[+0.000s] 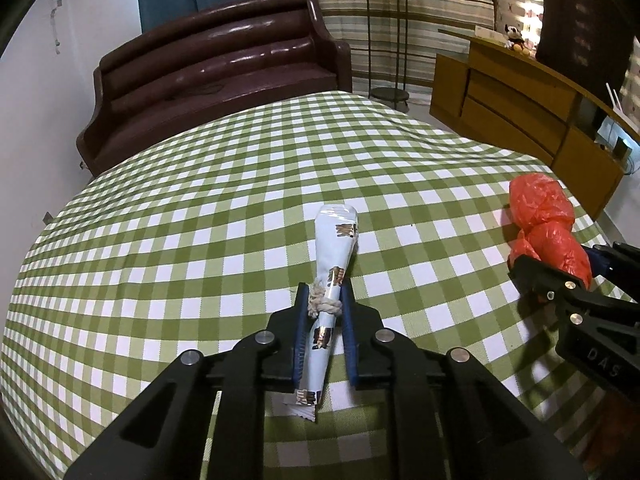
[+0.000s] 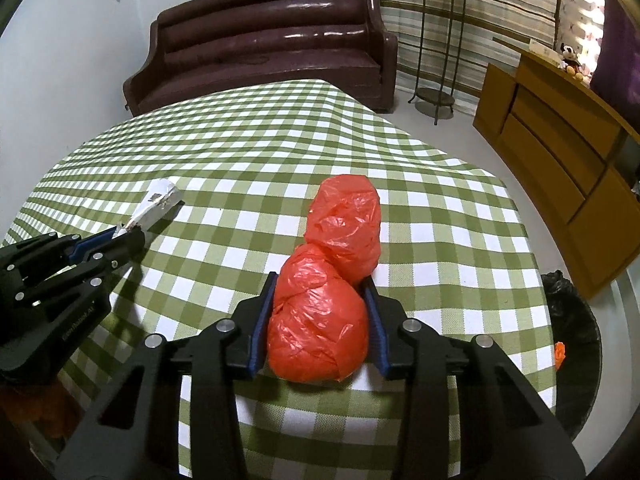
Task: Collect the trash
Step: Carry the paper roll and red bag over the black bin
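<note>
A rolled pale-blue wrapper (image 1: 334, 236), tied with a knot of string, lies on the green checked tablecloth (image 1: 180, 208). My left gripper (image 1: 324, 292) is shut on its lower part, blue pads pressed to the knot on both sides. In the right wrist view the same gripper (image 2: 124, 236) shows at the left with the wrapper (image 2: 158, 204) sticking out past it. A crumpled red plastic bag (image 2: 344, 220), in two lumps, lies near the table's right side. My right gripper (image 2: 320, 280) is shut on the nearer lump; it also appears in the left wrist view (image 1: 556, 258) beside the bag (image 1: 540, 204).
A bin with a black liner (image 2: 576, 320) stands on the floor off the table's right edge, an orange scrap (image 2: 560, 354) inside. Beyond the table are a dark brown sofa (image 1: 216, 68), a metal plant stand (image 1: 388, 40) and a wooden cabinet (image 1: 520, 100).
</note>
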A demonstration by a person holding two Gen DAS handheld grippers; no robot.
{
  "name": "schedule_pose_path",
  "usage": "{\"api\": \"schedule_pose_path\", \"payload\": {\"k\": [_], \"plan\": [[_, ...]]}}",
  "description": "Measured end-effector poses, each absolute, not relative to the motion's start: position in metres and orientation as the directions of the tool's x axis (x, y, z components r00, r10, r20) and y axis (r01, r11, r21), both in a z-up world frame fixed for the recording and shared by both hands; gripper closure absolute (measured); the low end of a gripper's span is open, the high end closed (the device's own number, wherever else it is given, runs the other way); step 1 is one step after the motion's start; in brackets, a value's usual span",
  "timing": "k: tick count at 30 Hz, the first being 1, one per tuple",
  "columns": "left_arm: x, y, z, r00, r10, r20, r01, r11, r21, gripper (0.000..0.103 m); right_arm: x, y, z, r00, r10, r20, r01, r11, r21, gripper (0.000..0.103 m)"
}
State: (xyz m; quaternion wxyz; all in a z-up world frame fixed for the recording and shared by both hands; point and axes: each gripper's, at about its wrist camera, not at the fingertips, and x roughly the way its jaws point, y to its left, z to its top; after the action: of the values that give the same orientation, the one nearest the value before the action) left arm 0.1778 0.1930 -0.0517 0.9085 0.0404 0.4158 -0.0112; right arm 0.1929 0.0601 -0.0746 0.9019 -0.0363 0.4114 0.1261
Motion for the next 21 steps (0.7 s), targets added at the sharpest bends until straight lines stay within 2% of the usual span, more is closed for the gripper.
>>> {"api": "schedule_pose_path", "payload": {"k": [11,21], "plan": [[0.148,0.189,-0.029,0.721,-0.023,-0.693,0.044,0.999,0.012,0.087,0.172,0.039,-0.062,0.668,0.21,-0.714,-0.238,0.969,0.063,0.064],[0.122,0.145,-0.011,0.75,-0.118,-0.651,0.126,0.991,-0.034,0.087,0.144,-0.013,-0.044,0.717,0.16,-0.678,-0.16,0.985,0.063,0.064]]}}
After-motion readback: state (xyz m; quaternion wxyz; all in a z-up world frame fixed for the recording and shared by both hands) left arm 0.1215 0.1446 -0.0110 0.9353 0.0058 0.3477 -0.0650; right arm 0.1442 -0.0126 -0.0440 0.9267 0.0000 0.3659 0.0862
